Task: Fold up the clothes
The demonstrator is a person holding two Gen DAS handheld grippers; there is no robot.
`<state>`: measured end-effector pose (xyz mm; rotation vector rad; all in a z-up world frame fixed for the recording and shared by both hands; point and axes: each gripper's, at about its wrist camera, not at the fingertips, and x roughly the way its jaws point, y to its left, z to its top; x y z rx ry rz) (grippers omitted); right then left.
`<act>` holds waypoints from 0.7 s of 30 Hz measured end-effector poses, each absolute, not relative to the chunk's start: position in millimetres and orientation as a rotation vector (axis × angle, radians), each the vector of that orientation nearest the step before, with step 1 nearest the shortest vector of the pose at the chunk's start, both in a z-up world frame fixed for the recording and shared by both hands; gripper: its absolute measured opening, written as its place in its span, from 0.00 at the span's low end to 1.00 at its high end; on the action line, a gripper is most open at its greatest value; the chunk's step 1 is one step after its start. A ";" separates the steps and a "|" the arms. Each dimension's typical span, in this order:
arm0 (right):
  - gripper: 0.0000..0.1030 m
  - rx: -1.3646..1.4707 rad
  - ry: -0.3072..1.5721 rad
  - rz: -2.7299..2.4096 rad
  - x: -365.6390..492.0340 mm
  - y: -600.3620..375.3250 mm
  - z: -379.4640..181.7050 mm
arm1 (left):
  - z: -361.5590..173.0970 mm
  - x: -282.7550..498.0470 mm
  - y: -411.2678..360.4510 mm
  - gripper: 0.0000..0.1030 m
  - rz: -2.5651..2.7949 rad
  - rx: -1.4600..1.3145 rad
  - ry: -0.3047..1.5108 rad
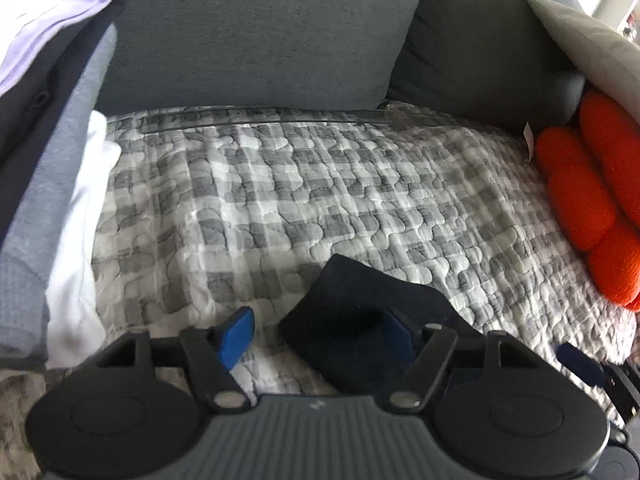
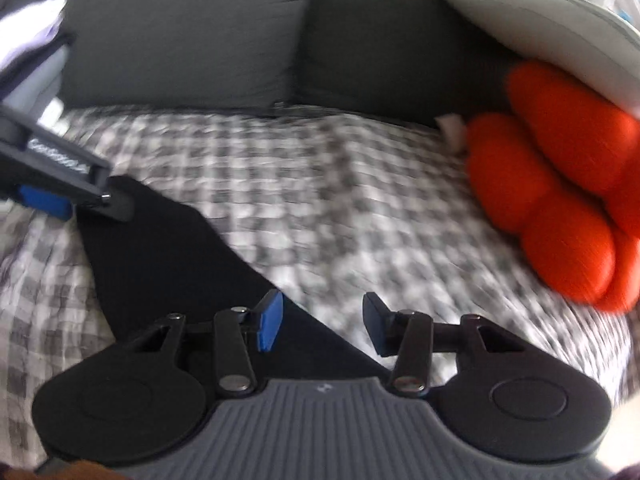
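- where the checked quilt (image 1: 280, 184) covers the sofa seat, a black garment (image 2: 168, 264) lies flat near the front edge.
- left tool (image 1: 316, 334): jaws wide apart, black cloth bunched over the right finger, left pad bare; pads not pressing on it.
- right tool (image 2: 320, 326): jaws parted, poised over the garment's edge, nothing gripped.
- orange cushion (image 1: 592, 200) at the right; stacked clothes (image 1: 52, 120) at the left.
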<state>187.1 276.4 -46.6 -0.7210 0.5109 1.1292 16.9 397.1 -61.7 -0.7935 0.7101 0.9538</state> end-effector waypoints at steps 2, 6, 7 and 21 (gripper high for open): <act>0.45 -0.757 0.524 1.154 184.2 292.3 -57.1 | -66.5 21.1 396.0 0.62 0.961 -0.739 0.716; 0.04 -0.790 0.492 1.223 174.9 297.6 -64.7 | -63.2 19.6 394.6 0.20 0.931 -0.738 0.651; 0.03 -0.820 0.458 1.235 169.8 297.8 -65.0 | -60.3 17.8 395.4 0.19 0.904 -0.763 0.618; 0.02 -0.781 0.398 1.008 178.3 328.5 -75.6 | -36.6 10.1 398.7 0.22 1.023 -0.724 0.446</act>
